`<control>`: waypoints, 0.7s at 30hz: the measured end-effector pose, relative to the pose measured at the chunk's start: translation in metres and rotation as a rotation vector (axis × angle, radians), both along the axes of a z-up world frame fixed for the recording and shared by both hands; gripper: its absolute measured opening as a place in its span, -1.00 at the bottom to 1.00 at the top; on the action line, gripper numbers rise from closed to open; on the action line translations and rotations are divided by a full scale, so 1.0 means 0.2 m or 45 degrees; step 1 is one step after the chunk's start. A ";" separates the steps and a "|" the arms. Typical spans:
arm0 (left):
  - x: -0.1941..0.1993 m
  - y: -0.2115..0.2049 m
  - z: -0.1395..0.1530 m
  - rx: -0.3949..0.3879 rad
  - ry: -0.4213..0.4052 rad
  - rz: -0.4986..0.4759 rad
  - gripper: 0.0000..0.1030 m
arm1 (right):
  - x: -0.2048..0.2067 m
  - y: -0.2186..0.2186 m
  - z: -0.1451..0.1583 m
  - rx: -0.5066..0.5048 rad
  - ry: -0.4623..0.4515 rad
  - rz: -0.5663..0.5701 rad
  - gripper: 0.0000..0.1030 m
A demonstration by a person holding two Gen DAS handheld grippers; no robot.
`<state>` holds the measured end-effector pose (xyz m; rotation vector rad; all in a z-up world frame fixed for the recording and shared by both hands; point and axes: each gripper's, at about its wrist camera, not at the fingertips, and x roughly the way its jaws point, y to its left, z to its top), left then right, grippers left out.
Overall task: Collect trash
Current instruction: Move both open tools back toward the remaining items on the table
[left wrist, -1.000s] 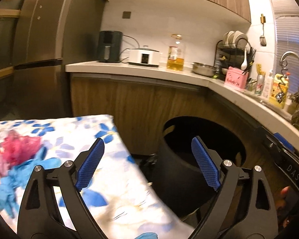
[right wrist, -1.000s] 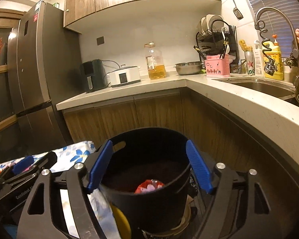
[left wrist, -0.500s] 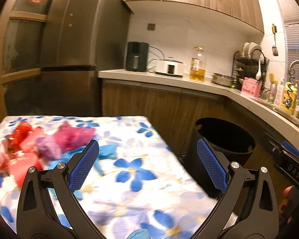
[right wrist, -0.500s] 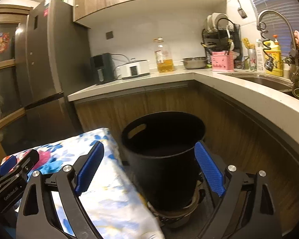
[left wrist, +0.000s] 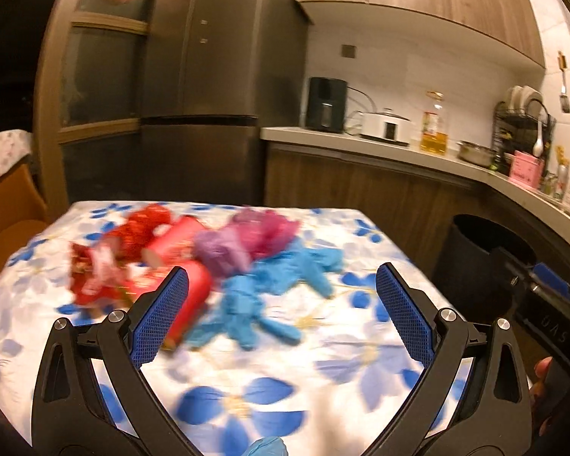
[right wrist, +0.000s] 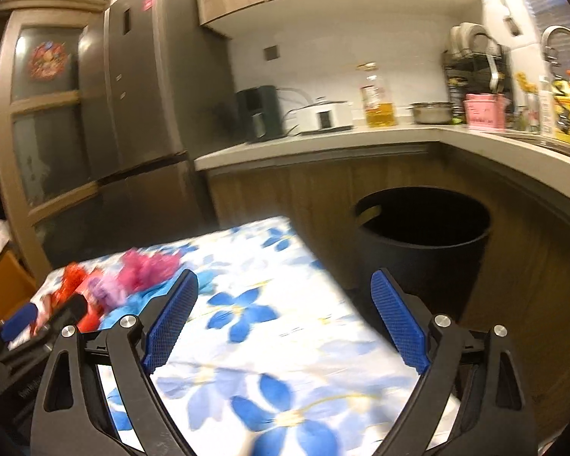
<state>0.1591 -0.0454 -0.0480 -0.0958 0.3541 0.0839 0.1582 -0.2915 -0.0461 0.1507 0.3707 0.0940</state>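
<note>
**Both grippers swung from bin to table**

Left gripper [left wrist: 281, 309]: jaws wide, just opened further, nothing between; faces trash pile [left wrist: 209, 262] on floral table [left wrist: 361, 361]. Right gripper [right wrist: 283, 321]: likewise wide, empty. Black bin [right wrist: 421, 243]: beside table, right of pile. Judgement: another pickup follows. Writing: "DAS" on right gripper's body, partly legible.
</note>
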 end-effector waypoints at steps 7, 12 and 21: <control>-0.06 0.33 -0.02 0.022 -0.015 0.205 0.89 | 0.07 0.23 -0.07 -0.006 0.042 0.117 0.73; -0.05 0.57 -0.04 0.018 0.003 0.340 0.89 | 0.07 0.36 -0.11 -0.021 0.066 0.186 0.73; 0.11 0.81 -0.11 -0.008 0.101 0.396 0.83 | 0.12 0.58 -0.16 -0.039 0.103 0.271 0.73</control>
